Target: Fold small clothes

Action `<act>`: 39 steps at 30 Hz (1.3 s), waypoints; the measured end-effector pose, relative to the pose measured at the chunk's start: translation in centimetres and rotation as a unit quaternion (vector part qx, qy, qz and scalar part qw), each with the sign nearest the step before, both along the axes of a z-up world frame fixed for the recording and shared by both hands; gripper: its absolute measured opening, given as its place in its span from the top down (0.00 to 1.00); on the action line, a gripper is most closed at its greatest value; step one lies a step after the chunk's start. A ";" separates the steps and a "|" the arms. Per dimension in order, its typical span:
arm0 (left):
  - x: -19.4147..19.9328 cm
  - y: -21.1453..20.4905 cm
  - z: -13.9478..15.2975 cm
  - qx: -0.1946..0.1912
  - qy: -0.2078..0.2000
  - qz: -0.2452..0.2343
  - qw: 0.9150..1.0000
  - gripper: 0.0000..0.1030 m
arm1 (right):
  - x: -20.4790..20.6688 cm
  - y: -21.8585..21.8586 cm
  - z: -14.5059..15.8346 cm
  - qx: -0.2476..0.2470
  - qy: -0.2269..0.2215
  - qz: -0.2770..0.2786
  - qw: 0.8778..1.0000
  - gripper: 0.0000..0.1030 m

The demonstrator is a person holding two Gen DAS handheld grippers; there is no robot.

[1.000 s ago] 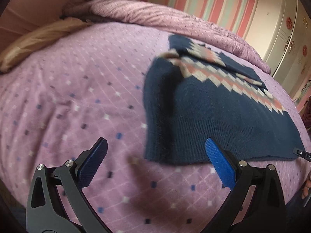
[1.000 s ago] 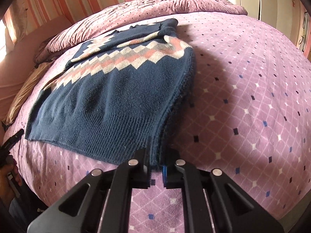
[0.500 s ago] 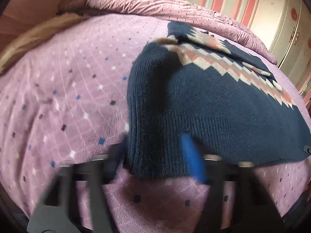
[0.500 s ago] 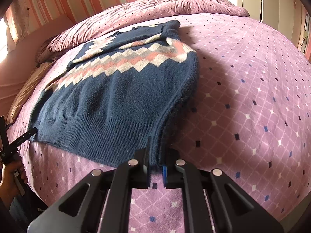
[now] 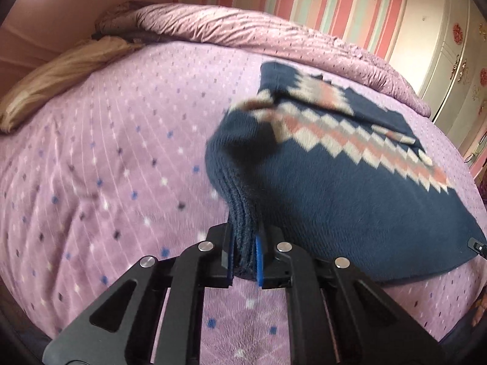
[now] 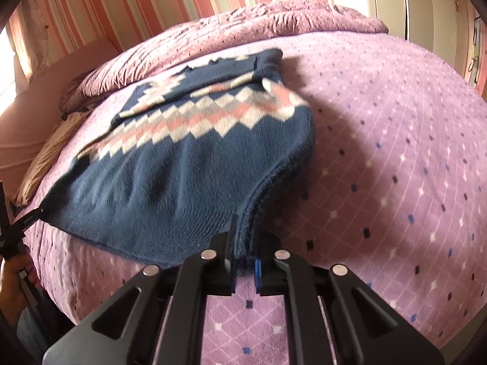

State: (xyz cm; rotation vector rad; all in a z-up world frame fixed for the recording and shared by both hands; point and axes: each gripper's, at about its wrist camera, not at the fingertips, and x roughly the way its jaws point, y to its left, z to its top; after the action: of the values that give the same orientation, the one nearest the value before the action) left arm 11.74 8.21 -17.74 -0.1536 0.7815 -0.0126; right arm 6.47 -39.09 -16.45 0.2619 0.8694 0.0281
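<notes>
Left tongs (image 5: 246,261) clamp sweater (image 5: 350,188) hem corner | right tongs (image 6: 245,261) clamp opposite hem corner | sweater on bed (image 6: 380,152), hem lifted, sleeves apparently tucked | bottom-to-top fold likely remains

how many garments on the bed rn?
1: a navy knit sweater with a pink-and-cream zigzag band, on the purple bedspread; left gripper and right gripper pinch its hem corners.
</notes>
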 end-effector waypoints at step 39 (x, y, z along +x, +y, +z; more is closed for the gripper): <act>40.1 -9.5 6.6 0.112 -0.039 0.016 0.993 0.92 | 42.9 -7.1 4.1 0.006 -0.018 -0.050 0.999 0.94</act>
State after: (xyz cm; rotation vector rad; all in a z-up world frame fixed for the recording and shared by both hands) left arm 51.88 -1.31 -11.12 0.0483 0.6973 0.0982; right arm 49.36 -46.16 -12.31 0.3147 0.8203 -0.0546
